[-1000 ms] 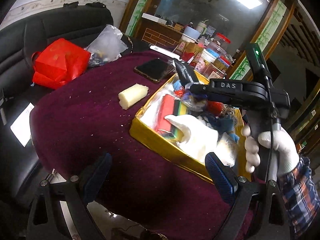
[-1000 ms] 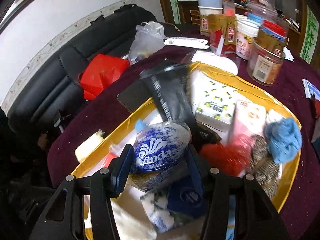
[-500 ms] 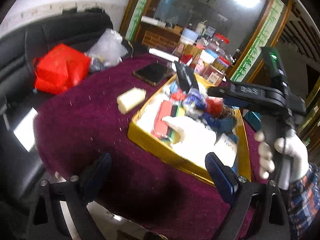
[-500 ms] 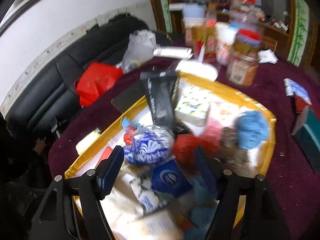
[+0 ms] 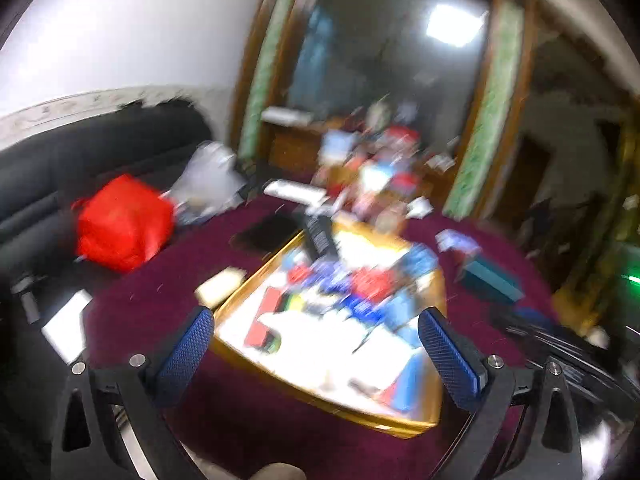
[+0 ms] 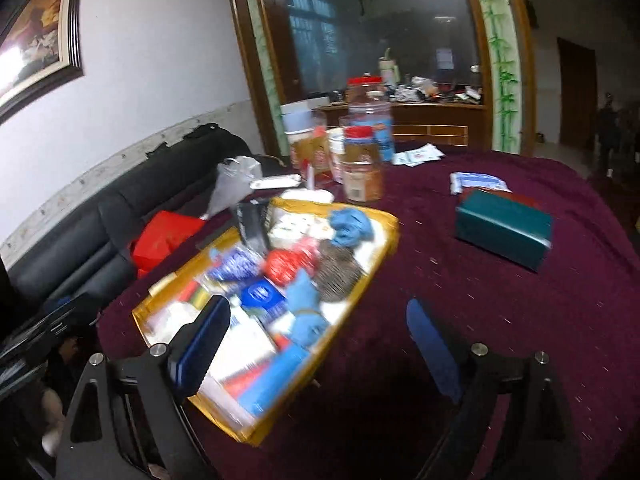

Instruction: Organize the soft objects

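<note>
Home living room: sofa (image 6: 120, 216), framed picture (image 6: 36, 36)

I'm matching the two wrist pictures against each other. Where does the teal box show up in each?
Left wrist: the teal box lies on the maroon cloth at right of centre, right of the gold tray.
Right wrist: teal box upper right, apart from the tray.
Shared landmark: the red bag on the black sofa.

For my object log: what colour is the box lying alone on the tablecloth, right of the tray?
Dark teal box, shown best in the right wrist view.
</note>
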